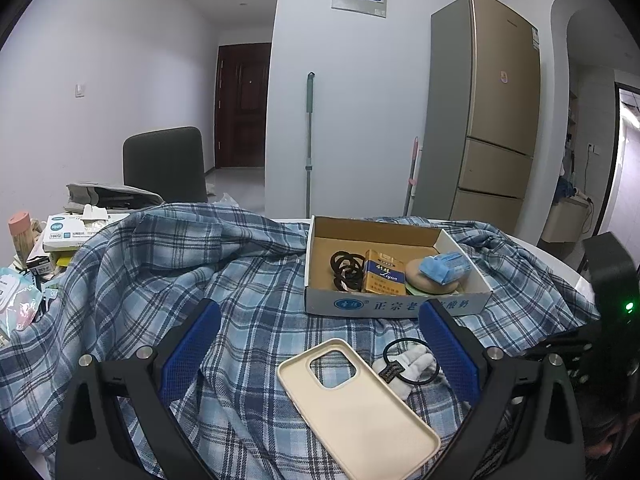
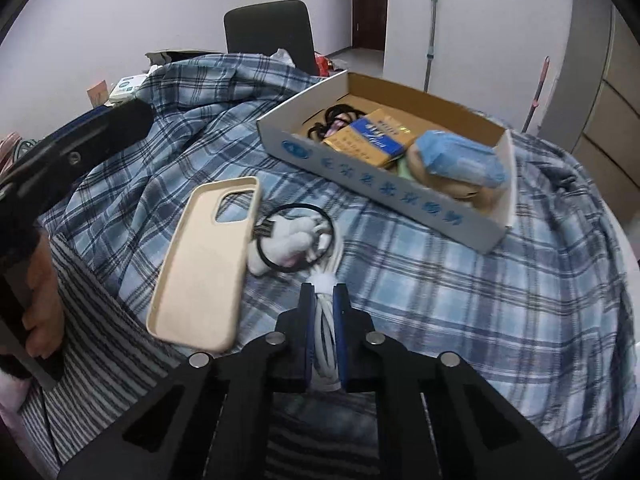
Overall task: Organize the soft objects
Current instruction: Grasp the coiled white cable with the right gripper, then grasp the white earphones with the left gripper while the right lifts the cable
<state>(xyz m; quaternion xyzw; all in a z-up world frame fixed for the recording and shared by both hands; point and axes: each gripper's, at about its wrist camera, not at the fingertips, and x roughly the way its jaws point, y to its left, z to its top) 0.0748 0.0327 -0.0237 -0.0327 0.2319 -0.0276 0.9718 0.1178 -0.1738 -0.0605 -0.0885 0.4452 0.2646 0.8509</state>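
Observation:
A white bundled cable (image 2: pixel 325 320) lies between the blue pads of my right gripper (image 2: pixel 324 289), which is shut on it just above the plaid cloth (image 2: pixel 460 300). Its far loops reach a black hair tie with a white plush charm (image 2: pixel 294 240), beside a cream phone case (image 2: pixel 208 256). My left gripper (image 1: pixel 320 312) stands open over the cloth (image 1: pixel 160 280), with the phone case (image 1: pixel 356 404) and the hair tie (image 1: pixel 408 364) between its fingers, untouched. Behind them, a cardboard box (image 1: pixel 400 304) holds black hair ties (image 1: pixel 346 270), a yellow pack (image 1: pixel 382 274) and a blue packet (image 1: pixel 444 266).
A dark chair (image 1: pixel 164 164) stands behind the table. Boxes and clutter (image 1: pixel 68 232) crowd the left edge. A fridge (image 1: pixel 492 120) and a mop handle (image 1: pixel 309 140) are by the far wall. A person's hand (image 2: pixel 40 312) holds the left gripper's handle.

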